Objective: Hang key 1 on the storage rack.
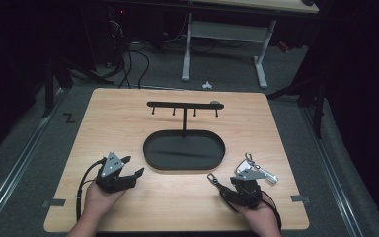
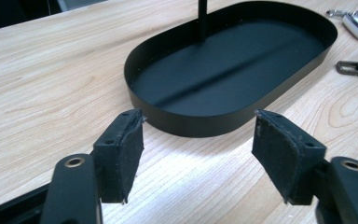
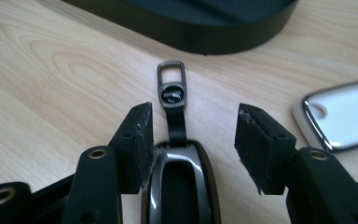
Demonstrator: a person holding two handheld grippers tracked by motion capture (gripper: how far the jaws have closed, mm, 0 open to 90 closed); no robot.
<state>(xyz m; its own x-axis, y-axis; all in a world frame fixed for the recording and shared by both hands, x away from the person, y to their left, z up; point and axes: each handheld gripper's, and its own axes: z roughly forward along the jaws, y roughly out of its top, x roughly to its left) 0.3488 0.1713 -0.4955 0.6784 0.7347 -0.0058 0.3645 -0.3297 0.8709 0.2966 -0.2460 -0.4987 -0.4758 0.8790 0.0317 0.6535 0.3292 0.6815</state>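
The wooden worktop (image 1: 128, 123) is carrying everything here. Ahead of both sets of jaws a black oval tray (image 1: 150, 157) is sitting, with a thin post rising from it to a black crossbar (image 1: 182, 104) that has small hooks hanging under it.

The left gripper (image 1: 134, 167) is resting low over the worktop in the person's left hand (image 1: 98, 197), its jaws standing wide apart with nothing between them. In the left gripper view the near wall of the tray (image 2: 200, 125) is lying just beyond the two pads (image 2: 126, 154), roughly centred in the gap, with bare wood under them.

The right gripper (image 1: 216, 183) is sitting in the right hand (image 1: 259, 215), its jaws also standing well open. In the right gripper view a dark key fob (image 3: 179, 186) is lying on the worktop between those jaws. Its left edge is touching or almost touching the left pad (image 3: 137, 140), while the right pad is standing clear of it, so it is not gripped. Its strap and metal loop (image 3: 171, 86) are pointing forward past the pad tips toward the tray.

To the right of the right jaws a silver key fob (image 3: 340, 116) is lying apart on the worktop.
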